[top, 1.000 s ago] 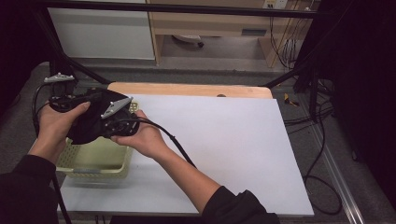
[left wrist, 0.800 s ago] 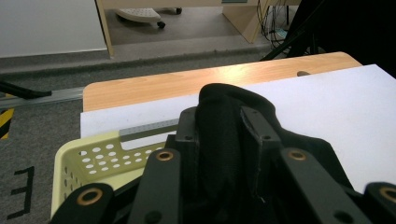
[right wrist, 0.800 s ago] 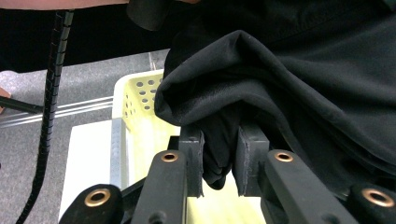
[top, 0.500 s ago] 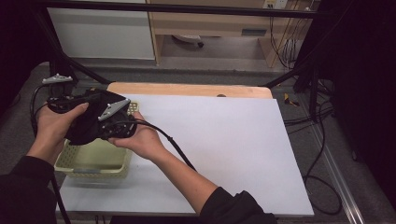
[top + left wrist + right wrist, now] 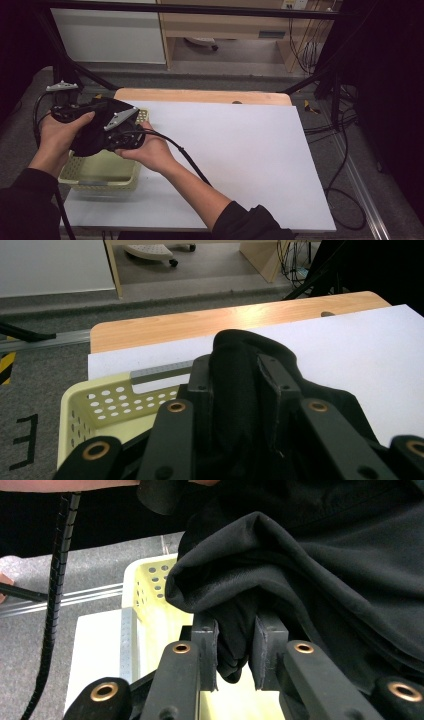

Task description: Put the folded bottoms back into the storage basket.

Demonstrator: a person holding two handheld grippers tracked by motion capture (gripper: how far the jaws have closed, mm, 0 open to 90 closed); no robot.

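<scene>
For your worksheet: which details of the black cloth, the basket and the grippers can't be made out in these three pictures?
- Black cloth: kind and full shape unknown, bunched between both grippers, high view.
- Basket interior: its far part covered by cloth and hands.
- Left gripper: fingertips buried in cloth.
- Right gripper: cloth's far side hidden.

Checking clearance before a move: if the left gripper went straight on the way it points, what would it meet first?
Beyond the black cloth it clamps, the left gripper would likely meet the white sheet over the table; depth is unclear.
</scene>
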